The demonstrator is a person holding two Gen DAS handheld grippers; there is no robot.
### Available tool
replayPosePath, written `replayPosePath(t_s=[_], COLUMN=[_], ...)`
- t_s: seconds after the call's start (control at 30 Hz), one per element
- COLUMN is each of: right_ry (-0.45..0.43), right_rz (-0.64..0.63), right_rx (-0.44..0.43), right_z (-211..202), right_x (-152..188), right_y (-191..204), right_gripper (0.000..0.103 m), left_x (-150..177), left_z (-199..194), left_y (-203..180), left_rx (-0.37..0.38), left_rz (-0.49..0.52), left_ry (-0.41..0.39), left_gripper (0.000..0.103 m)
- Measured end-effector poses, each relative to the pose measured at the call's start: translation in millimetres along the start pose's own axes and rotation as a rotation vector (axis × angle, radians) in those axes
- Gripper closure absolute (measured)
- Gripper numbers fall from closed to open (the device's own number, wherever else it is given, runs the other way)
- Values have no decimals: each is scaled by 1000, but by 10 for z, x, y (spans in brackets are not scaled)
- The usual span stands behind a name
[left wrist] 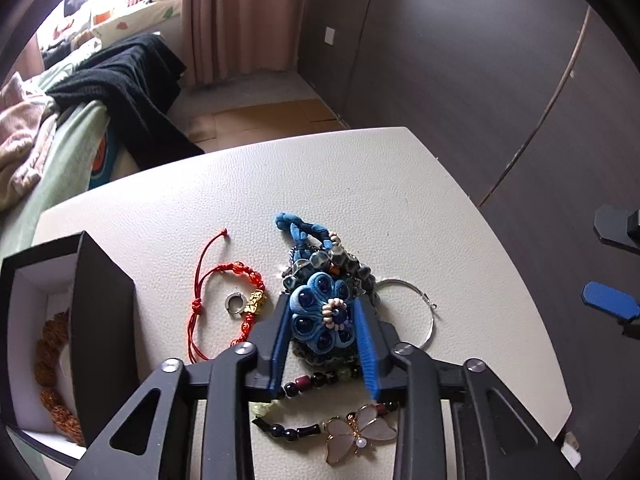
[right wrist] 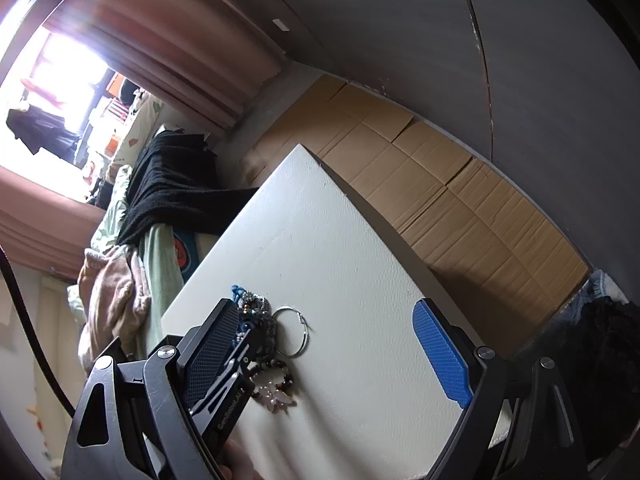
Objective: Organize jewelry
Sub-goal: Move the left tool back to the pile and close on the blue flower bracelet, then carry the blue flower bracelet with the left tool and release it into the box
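Note:
My left gripper (left wrist: 321,301) points down at a pile of jewelry on the white table (left wrist: 360,184). Its blue pads (left wrist: 280,332) press both sides of a blue fabric flower ornament (left wrist: 320,312) with beads. Beside it lie a red cord bracelet (left wrist: 224,300), a small silver ring (left wrist: 234,303) and a silver hoop (left wrist: 416,312). A dark bead bracelet with a pink butterfly (left wrist: 356,434) lies under the fingers. My right gripper (right wrist: 326,356) hangs open above bare table, right of the pile, with the hoop (right wrist: 294,332) near its left finger.
A black box (left wrist: 100,332) with a white inside stands at the table's left and holds a brown bead bracelet (left wrist: 52,360). A bed with heaped clothes (left wrist: 60,128) lies beyond the left edge. Cardboard (right wrist: 460,200) covers the floor by the grey wall.

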State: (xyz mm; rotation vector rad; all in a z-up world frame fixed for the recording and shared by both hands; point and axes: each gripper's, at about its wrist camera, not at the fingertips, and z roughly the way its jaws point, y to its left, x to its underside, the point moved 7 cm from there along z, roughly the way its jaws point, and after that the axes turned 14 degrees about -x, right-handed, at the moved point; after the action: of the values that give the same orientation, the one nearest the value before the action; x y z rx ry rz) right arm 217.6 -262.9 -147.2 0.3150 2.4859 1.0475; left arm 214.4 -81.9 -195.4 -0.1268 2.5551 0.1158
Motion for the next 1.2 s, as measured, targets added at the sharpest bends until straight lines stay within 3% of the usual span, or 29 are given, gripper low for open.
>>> replayPosePath(t_s=[0.57, 0.63, 0.8, 1.1, 1.2], right_ry=[65, 76, 134, 203, 218], right_rz=[-44, -52, -86, -163, -170], right_rx=[-12, -25, -63, -42, -22], right_z=[245, 292, 506, 921, 1051], right_x=[144, 177, 291, 438, 452], right_y=[141, 178, 307, 447, 438], right_gripper=[15, 20, 46, 72, 75], left_x=[-147, -170, -202, -249, -243], left_z=[-630, -699, -812, -940, -972], left_y=[314, 363, 519, 827, 933], left_rx=[219, 232, 234, 225, 219], left_rz=[-141, -154, -180, -237, -258], left_ry=[-42, -58, -87, -116, -122], left_gripper=[80, 80, 80, 80, 80])
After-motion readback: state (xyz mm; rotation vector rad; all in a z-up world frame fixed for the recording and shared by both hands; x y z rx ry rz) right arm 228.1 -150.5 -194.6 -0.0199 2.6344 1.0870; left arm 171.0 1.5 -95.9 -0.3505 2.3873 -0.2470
